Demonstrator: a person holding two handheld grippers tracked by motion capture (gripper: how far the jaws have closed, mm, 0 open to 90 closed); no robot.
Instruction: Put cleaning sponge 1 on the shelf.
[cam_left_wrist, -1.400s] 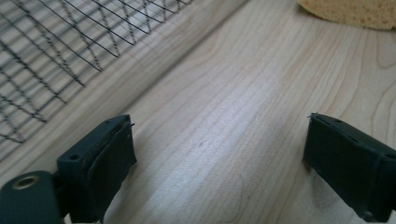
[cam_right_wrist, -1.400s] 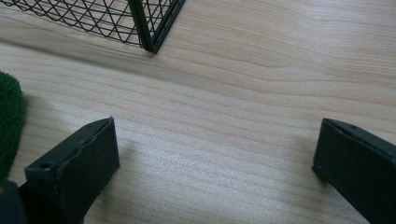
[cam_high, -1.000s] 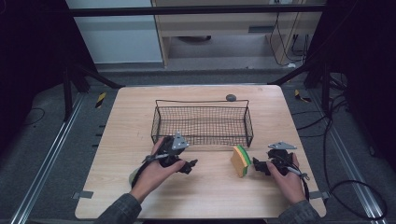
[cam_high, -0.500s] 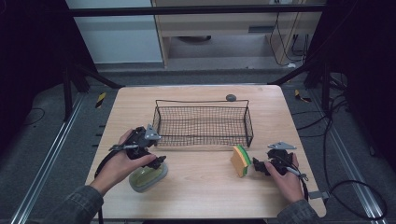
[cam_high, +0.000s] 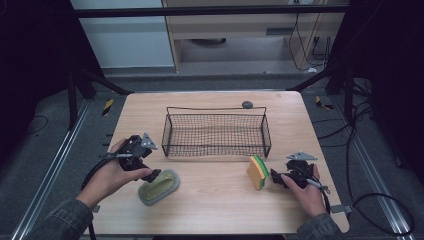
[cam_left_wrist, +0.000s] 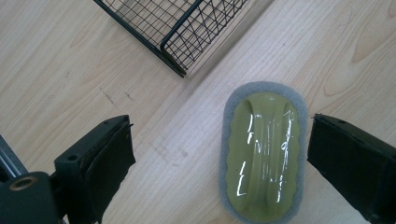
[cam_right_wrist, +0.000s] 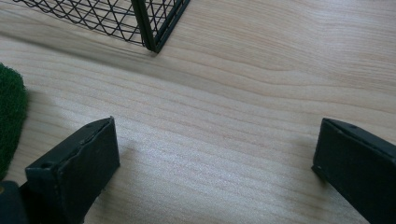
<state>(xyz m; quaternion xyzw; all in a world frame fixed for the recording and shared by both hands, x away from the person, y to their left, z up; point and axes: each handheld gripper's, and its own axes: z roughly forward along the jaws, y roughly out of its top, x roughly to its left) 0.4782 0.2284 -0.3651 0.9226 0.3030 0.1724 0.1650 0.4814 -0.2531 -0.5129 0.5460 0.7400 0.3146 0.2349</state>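
— Since a second ago the left tongs (cam_high: 152, 174) have swung away from the front of the wire basket (cam_high: 216, 135) out to the left, and the green scrubber (cam_high: 159, 186) now lies bare on the counter (cam_high: 215, 210). The right tongs (cam_high: 274, 176) and the upright sponge (cam_high: 257, 172) sit where they were.

— How do the tongs stand?

— Both spread wide and empty. In the left gripper view the scrubber (cam_left_wrist: 262, 154) lies flat, grey foam rim down, close against the right-hand jaw and far from the other. The right tongs rest on the counter just beside the sponge (cam_right_wrist: 10, 116), which sits outside them.

— What could go wrong?

— Closing off-centre like that, one jaw would likely push the scrubber sideways before the other arrives. Its glossy top looks slippery, so a shallow pinch might let it squirt out short of the basket.
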